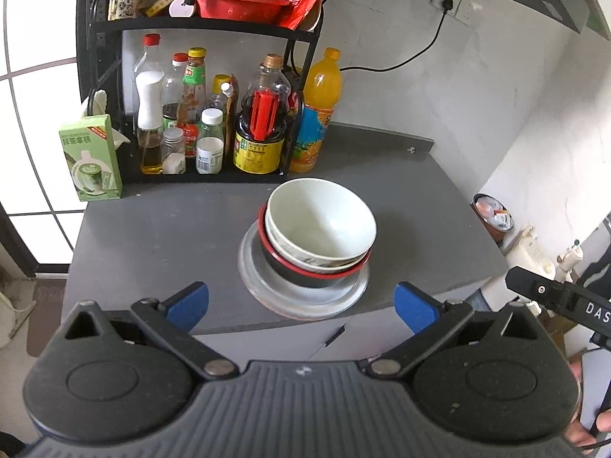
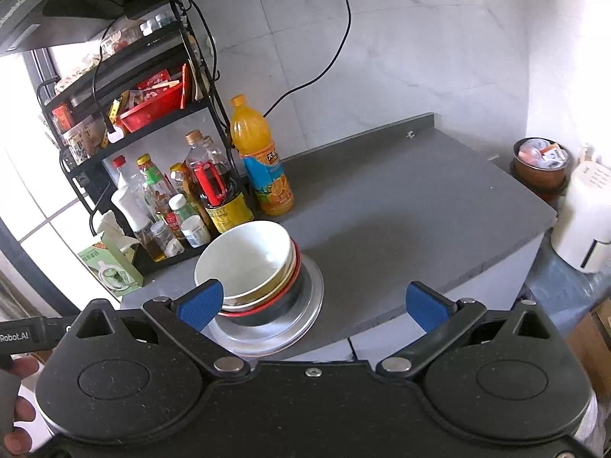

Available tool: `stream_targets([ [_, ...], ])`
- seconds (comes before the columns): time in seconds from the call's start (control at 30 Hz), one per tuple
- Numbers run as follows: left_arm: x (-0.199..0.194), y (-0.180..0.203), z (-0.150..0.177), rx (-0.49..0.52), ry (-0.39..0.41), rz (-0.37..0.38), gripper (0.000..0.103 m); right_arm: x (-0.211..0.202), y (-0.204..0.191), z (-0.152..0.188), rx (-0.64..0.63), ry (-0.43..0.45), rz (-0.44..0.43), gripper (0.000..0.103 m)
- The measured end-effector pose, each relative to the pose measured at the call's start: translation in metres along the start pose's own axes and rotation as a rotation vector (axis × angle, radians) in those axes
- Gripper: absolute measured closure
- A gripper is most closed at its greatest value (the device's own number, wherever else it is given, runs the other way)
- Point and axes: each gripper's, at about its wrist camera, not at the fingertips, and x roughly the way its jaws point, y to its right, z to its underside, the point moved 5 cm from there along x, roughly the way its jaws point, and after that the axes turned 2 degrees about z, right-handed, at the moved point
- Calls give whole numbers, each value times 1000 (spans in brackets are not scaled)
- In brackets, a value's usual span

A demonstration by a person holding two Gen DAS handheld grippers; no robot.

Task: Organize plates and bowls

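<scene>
Two bowls [image 1: 320, 225] nest on plates [image 1: 305, 286] near the tabletop's [image 1: 152, 236] front edge; fragile, likely slippery, so we would grip rims. Both tongs, left [image 1: 301, 307] and right [image 2: 313, 305], gape empty.

Grey countertop [image 1: 160, 236]; silver plate [image 1: 305, 297] sits near its front edge; behind the plate, a black rack [image 1: 214, 177], orange juice bottle [image 1: 319, 114], green carton [image 1: 91, 156].
</scene>
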Motion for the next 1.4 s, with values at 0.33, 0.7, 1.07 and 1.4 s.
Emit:
stream_targets([
  [0.33,-29,-19,9,79,4,45,1,-41,-27,24,-5,43,94,0],
  [0.7,-59,-26,12,118,24,57,1,-72,-46,38,-20,72,129,0],
  [1.07,-78,-28,16,132,47,50,1,-83,-58,46,-30,65,141,0],
  [1.4,-86,-31,18,145,56,35,1,-84,-63,48,-33,58,149,0],
])
